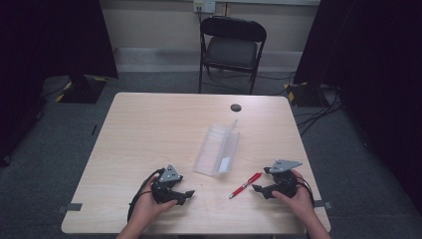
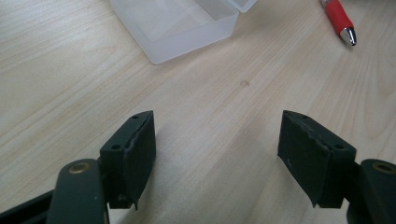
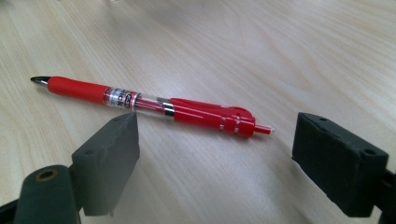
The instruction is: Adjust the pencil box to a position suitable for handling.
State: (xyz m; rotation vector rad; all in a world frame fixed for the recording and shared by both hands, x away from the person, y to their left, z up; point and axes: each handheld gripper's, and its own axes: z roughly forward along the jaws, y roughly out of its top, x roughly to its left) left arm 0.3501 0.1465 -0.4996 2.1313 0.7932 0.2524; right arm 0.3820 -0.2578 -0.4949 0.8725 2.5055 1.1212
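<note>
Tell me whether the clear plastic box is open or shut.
Open: the clear plastic box has its lid standing up along one long side, and nothing shows inside it.

My two black grippers, left [image 1: 186, 194] and right [image 1: 257, 188], carry grey three-cornered plates. The red retractable pen [image 3: 154, 105] has a clear midsection and silver rings. The clear plastic box [image 1: 217, 148] rests on pale wood-grain table [image 1: 149, 129].

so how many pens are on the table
1. A single red pen lies flat on the table, between the clear plastic case and the right tool, just ahead of its open jaws. The case looks empty.
</note>
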